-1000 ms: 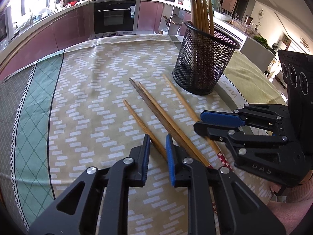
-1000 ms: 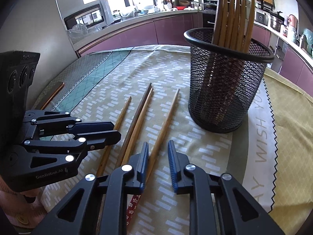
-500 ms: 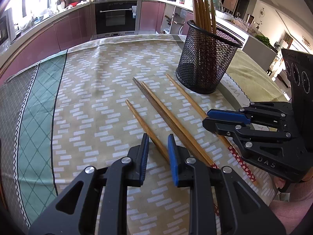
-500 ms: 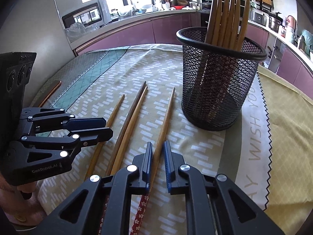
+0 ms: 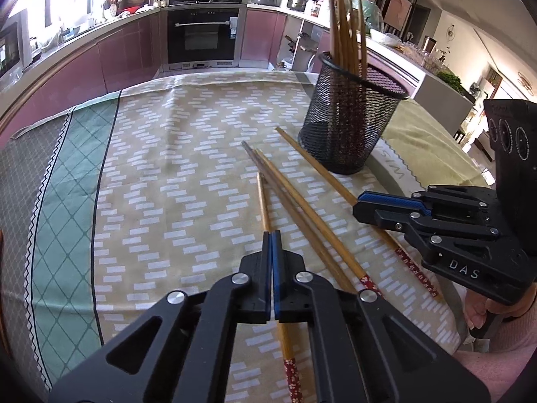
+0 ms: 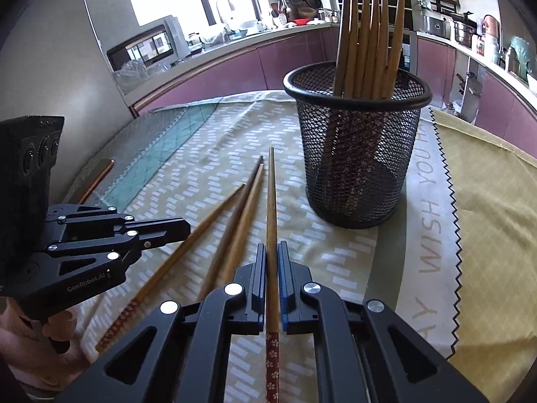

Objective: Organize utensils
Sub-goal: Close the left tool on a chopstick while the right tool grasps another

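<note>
A kitchen with mauve cabinets and a built-in oven (image 5: 201,37) rings the worktop (image 5: 151,174), spread with a patterned cloth. Half a second back both pairs of jaws stood apart; now the left gripper (image 5: 271,235) is clenched on the chopstick (image 5: 263,201) nearest the worktop's near edge, and the right gripper (image 6: 272,252) grips another chopstick (image 6: 272,201). Both look ready to lift toward the mesh holder (image 6: 362,154), already stocked, near the far side. Two chopsticks (image 5: 302,208) lie loose between.

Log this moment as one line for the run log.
left tongs: shut on leftmost wooden chopstick | right tongs: shut on rightmost wooden chopstick | black mesh cup: upright, holding chopsticks
</note>
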Demonstrator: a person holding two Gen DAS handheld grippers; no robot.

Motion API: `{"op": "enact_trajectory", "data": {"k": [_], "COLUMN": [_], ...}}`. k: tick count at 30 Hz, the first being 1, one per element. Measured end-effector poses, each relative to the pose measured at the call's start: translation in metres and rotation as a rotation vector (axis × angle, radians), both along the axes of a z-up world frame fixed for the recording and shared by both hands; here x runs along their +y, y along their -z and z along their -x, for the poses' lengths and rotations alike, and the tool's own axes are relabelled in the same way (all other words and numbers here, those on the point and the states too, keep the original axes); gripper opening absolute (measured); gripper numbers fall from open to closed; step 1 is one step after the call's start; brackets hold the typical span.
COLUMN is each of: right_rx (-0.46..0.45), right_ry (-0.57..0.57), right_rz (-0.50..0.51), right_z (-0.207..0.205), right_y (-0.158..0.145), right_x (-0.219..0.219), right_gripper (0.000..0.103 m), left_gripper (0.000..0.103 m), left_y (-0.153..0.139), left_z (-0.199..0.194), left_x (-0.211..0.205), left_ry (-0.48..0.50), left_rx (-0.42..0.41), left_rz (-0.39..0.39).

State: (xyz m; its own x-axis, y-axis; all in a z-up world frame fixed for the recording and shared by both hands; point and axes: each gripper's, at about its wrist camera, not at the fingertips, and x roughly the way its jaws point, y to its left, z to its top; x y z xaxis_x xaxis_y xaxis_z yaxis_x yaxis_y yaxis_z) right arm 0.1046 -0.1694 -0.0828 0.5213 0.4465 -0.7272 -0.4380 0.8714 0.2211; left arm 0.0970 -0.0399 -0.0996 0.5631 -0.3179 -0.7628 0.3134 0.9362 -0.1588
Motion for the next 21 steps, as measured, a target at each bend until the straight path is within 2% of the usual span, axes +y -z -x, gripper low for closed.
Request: {"op": "enact_trajectory", "data": {"k": [5, 11, 15, 17, 21], "right_rx": [0.018, 0.021, 0.035, 0.032, 0.022], "right_ry": [-0.029, -0.07, -0.083, -0.083, -0.071], "right_rz": [-0.002, 0.011, 0.035, 0.052, 0.078], "right_z": [0.001, 0.006, 0.004, 0.003, 0.001], "right_y": [0.002, 0.004, 0.008, 0.009, 0.009], "right_x": [0.002, 0.009, 0.014, 0.015, 0.018], "right_gripper": [0.006, 0.006, 0.006, 0.006, 0.007], "left_gripper": [0.002, 0.02, 0.019, 0.009, 0.008], "left_y": [0.003, 0.007, 0.012, 0.012, 0.011], "left_z": [0.001, 0.004, 0.001, -0.001, -0.001], "left_x": [-0.004, -0.008, -0.01, -0.011, -0.011], "left_ry": [0.021, 0.025, 0.026, 0.018, -0.001], "left_rx": [0.01, -0.004, 0.002, 0.0, -0.006], "left_rz": [-0.015, -0.068, -0.087, -0.095, -0.097]}}
